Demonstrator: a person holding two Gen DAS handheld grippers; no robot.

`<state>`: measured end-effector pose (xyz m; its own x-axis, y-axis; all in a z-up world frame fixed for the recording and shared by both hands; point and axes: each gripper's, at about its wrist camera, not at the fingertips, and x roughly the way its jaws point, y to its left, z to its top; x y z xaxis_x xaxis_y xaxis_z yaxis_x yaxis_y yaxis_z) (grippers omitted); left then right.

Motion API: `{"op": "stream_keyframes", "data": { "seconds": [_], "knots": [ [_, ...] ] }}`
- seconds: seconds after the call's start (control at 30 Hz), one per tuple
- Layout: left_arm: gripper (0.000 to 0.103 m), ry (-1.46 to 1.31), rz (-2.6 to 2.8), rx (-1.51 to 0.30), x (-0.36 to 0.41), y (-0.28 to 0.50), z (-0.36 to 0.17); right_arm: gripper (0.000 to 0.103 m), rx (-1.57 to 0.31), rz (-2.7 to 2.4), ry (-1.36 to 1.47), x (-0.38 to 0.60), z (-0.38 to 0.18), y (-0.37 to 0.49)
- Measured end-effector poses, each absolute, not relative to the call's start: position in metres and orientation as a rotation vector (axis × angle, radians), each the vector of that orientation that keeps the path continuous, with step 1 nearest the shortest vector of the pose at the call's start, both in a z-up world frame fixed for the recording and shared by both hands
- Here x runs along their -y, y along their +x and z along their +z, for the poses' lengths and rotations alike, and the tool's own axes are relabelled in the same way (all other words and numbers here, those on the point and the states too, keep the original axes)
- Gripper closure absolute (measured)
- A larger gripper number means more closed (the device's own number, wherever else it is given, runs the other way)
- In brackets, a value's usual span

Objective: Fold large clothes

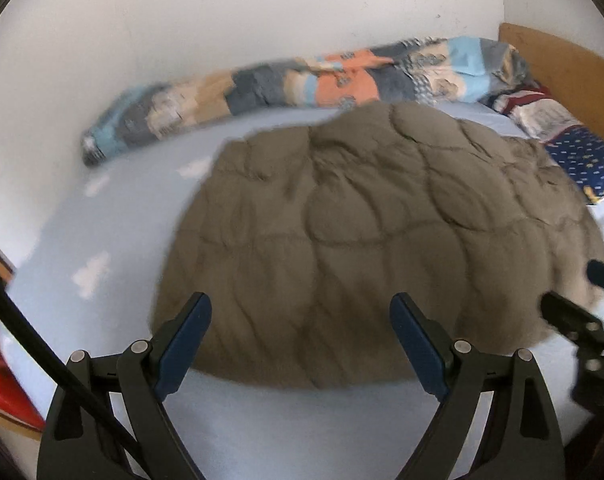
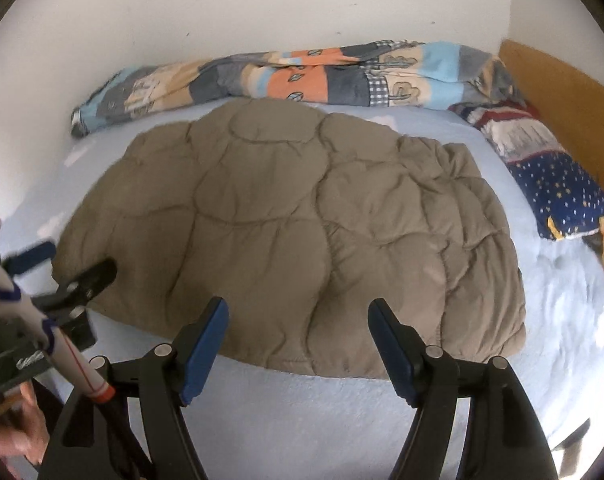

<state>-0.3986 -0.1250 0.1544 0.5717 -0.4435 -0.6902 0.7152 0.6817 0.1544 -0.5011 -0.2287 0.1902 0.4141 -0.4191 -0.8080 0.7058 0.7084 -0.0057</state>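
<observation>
A large olive-brown quilted garment lies folded flat on a light blue bed sheet; it also shows in the right wrist view. My left gripper is open and empty, held above the garment's near edge. My right gripper is open and empty, also above the near edge. The right gripper shows at the right edge of the left wrist view. The left gripper shows at the left of the right wrist view, by the garment's left corner.
A rolled patchwork blanket lies along the white wall at the back. A dark blue starred pillow sits at the right by the wooden headboard. A red object is at the far left.
</observation>
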Motion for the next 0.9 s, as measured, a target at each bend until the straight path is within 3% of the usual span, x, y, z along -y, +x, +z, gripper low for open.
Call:
{"op": "stream_keyframes", "data": {
  "seconds": [0.27,0.5,0.9],
  "knots": [
    [0.012,0.484,-0.684,-0.69,0.139,-0.383,0.135,0.026,-0.906,-0.788,0.41,0.261,0.173,-0.5],
    [0.012,0.464,-0.69,-0.785,0.144,-0.371,0.118,0.013,-0.96,-0.803,0.42,0.269,0.153,-0.494],
    [0.012,0.476,-0.686,-0.781,0.146,-0.375,0.117,0.011,-0.977,-0.82,0.393,0.265,0.143,-0.492]
  ]
}}
